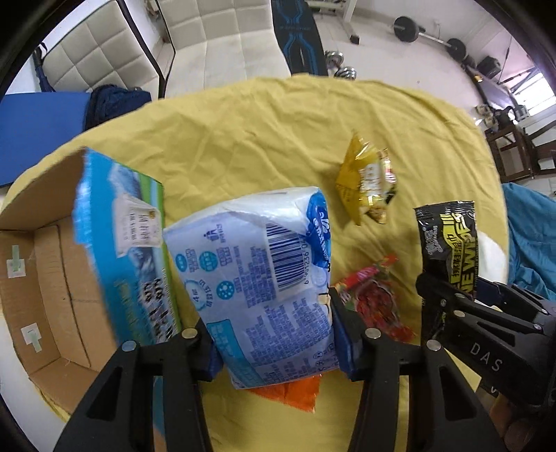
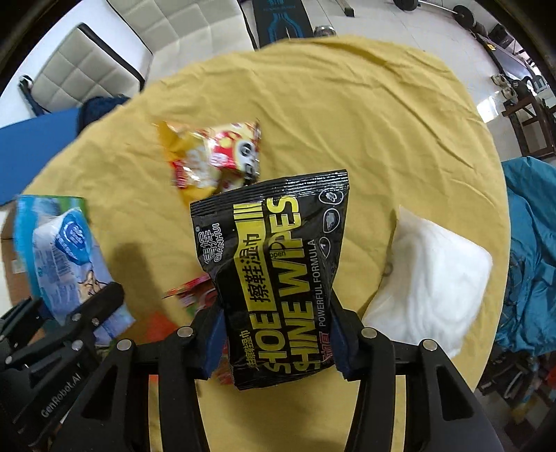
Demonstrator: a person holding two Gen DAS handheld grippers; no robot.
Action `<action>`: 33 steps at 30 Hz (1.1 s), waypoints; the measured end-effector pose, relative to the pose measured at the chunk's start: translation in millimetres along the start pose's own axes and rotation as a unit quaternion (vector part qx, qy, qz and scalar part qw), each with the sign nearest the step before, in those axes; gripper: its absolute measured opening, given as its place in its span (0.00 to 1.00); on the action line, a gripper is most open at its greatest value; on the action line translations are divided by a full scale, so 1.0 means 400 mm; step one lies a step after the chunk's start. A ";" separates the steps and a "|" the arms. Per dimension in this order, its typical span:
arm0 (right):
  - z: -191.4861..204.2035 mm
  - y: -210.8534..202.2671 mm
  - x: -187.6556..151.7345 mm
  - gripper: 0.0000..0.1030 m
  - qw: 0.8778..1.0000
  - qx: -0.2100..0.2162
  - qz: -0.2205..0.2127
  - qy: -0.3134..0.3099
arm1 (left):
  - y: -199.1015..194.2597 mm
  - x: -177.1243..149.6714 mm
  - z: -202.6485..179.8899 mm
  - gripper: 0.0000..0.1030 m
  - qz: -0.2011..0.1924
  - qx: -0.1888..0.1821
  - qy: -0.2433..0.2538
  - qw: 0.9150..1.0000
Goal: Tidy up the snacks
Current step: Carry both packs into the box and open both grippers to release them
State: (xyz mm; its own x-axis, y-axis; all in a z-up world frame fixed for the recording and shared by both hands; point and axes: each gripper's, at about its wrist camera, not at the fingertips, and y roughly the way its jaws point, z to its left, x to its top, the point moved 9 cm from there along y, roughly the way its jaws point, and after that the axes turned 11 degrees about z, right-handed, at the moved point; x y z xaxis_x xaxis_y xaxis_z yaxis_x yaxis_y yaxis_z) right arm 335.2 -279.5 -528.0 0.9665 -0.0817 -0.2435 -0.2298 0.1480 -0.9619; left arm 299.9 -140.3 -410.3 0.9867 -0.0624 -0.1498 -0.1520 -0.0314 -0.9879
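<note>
My left gripper (image 1: 274, 337) is shut on a white and blue tissue pack (image 1: 260, 274), held above the yellow cloth beside the open cardboard box (image 1: 52, 278). My right gripper (image 2: 274, 333) is shut on a black and yellow shoe wipes pack (image 2: 274, 264); that pack (image 1: 451, 243) shows at the right of the left wrist view too. A gold snack bag (image 1: 368, 180) lies beyond, seen with its red and yellow face (image 2: 215, 160) in the right wrist view. A red snack bag (image 1: 375, 302) lies under my left fingers, an orange packet (image 1: 292, 393) beneath the tissue pack.
The round table wears a yellow cloth (image 2: 347, 114). A white soft pack (image 2: 431, 274) lies at its right. White chairs (image 1: 222, 34) and a blue mat (image 1: 38, 135) stand behind; weights (image 1: 427, 31) lie on the floor.
</note>
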 end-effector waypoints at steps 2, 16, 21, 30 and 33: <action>0.017 -0.029 -0.027 0.51 1.000 0.011 -0.011 -0.002 | -0.038 -0.002 0.011 0.46 -0.007 -0.008 0.000 1.000; 0.121 -0.284 -0.127 0.51 0.995 0.062 -0.061 -0.042 | -0.224 -0.060 0.205 0.46 -0.059 -0.044 0.007 0.997; 0.246 -0.310 -0.149 0.51 0.993 0.078 -0.065 -0.059 | -0.227 -0.071 0.341 0.46 -0.060 -0.039 0.001 0.997; 0.545 -0.266 -0.137 0.51 0.991 0.087 -0.044 -0.092 | -0.180 -0.061 0.583 0.46 -0.037 -0.054 -0.022 0.998; 0.633 -0.225 -0.110 0.51 0.991 0.080 -0.036 -0.097 | -0.152 -0.044 0.652 0.46 -0.024 -0.063 -0.023 0.997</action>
State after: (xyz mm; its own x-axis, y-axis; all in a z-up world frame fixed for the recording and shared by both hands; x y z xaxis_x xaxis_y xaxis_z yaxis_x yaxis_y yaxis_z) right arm 342.3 -39.6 -399.3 0.9871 0.0915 -0.1313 -0.1532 0.3044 -0.9401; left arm 306.6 123.0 -358.3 0.9942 -0.0120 -0.1065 -0.1071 -0.1579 -0.9816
